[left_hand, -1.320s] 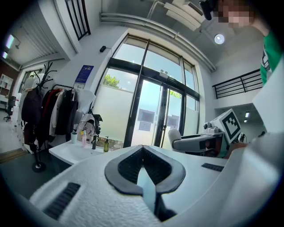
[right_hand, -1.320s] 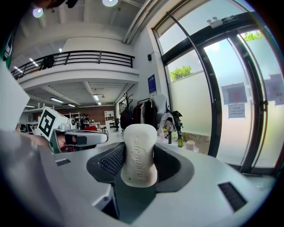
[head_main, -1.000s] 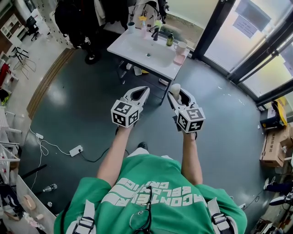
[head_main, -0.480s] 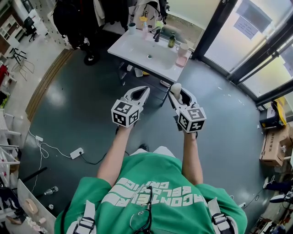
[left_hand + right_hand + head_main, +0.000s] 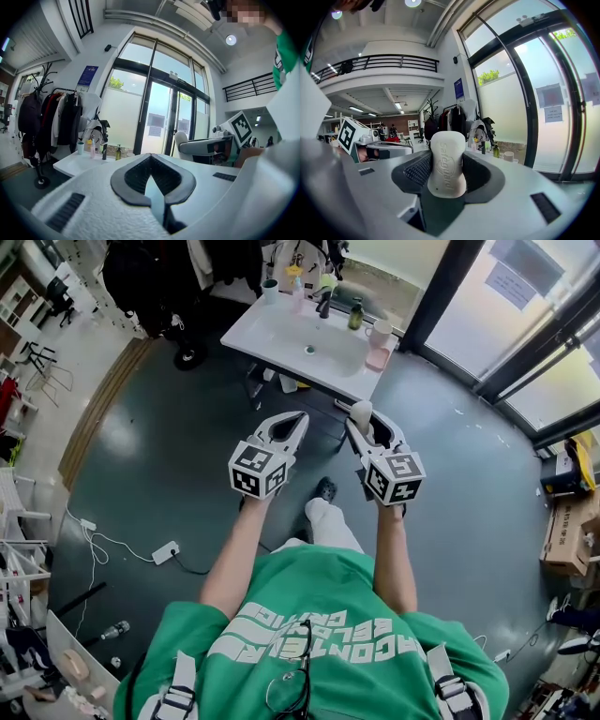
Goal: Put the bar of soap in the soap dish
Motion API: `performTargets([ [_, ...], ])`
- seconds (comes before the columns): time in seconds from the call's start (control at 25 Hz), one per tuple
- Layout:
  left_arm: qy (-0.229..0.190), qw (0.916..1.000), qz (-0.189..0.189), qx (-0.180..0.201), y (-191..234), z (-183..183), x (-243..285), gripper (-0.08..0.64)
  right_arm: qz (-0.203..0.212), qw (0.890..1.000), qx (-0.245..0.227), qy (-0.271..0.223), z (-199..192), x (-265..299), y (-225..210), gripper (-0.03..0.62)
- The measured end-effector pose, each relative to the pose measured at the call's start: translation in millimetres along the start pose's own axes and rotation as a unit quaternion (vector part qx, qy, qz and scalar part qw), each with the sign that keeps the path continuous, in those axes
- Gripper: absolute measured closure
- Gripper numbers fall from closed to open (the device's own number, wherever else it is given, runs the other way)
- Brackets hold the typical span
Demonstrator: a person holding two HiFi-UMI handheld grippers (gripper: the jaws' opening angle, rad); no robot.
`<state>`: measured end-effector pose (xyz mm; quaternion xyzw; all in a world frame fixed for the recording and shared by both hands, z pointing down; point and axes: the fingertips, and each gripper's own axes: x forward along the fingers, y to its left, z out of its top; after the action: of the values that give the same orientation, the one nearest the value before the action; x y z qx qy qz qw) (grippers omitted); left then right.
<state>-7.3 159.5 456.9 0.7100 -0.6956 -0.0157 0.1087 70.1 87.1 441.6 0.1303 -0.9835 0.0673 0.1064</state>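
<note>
The white embossed bar of soap [image 5: 447, 161] stands upright mid-frame, clamped by the right gripper [image 5: 448, 174]; the pink soap dish [image 5: 378, 359] sits upper centre.

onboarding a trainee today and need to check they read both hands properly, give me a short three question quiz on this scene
1. True or false: the left hand-held gripper is shut with nothing between its jaws.
2. Pick one. The white oval bar of soap is: A) lying on the white washstand; B) clamped in the right hand-held gripper; C) already in the pink dish.
3. Fill in: in the head view, the pink dish sits at the washstand's ___ end.

Key: 1 true; 2 B; 3 right.
</note>
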Motion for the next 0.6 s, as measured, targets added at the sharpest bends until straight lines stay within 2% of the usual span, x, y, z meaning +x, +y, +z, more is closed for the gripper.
performTargets([
  [0.32, 0.003, 0.9999, -0.005, 0.012, 27, 3, 30, 0.551, -0.003, 1.000, 0.006, 0.002, -1, 37, -25, 0.396],
  [0.6, 0.006, 0.9999, -0.009, 0.006, 56, 7, 67, 0.551, -0.004, 1.000, 0.009, 0.008, 3, 76, -52, 0.396],
])
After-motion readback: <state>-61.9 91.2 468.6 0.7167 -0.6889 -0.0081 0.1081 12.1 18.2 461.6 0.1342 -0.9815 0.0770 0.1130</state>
